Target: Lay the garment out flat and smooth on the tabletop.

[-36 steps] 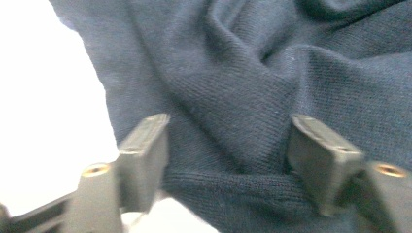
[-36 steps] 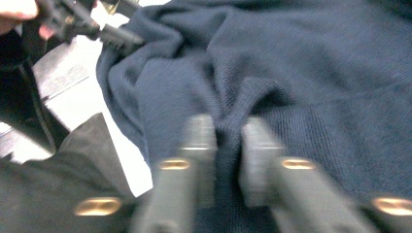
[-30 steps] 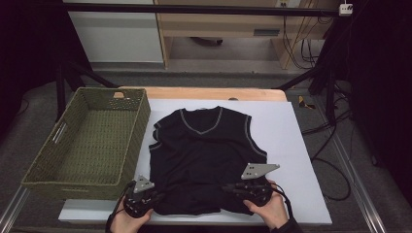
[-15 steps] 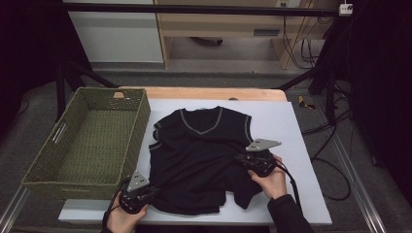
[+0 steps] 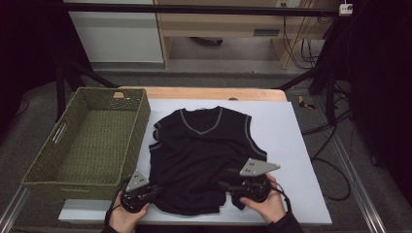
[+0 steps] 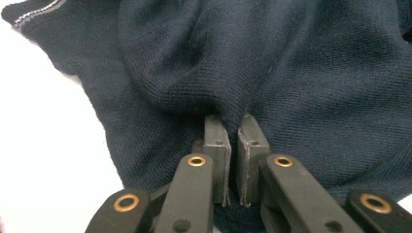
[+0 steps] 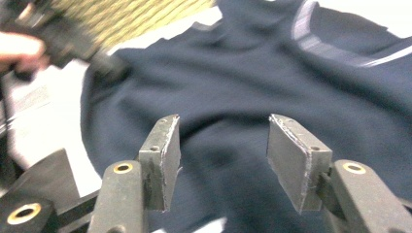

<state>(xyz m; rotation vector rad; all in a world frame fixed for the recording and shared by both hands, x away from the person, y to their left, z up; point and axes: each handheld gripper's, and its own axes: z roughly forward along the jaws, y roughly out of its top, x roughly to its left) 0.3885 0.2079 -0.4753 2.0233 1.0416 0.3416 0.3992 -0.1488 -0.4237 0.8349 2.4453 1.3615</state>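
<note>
A dark sleeveless knit vest [image 5: 201, 155] with grey trim at neck and armholes lies flat on a white sheet, its neck toward the far side. At the vest's near left hem, my left gripper [image 5: 156, 189] is shut on a raised fold of the vest [image 6: 194, 63], the knit bunched between its pads [image 6: 216, 141]. My right gripper [image 5: 222, 185] hovers over the near right part of the vest [image 7: 252, 87]. Its jaws stand wide open with nothing between them, pointing toward the left gripper [image 7: 73, 43]. The near right hem is rumpled under it.
A green woven basket [image 5: 46, 165] stands left of the vest, close to its left edge. The white sheet [image 5: 286, 126] covers a wooden table and has bare room to the right. Black frame legs and cables lie beyond the table.
My right gripper came back from the vest's right side toward the near hem and left, jaws open. My left gripper stayed at the near left hem, holding the fabric.
</note>
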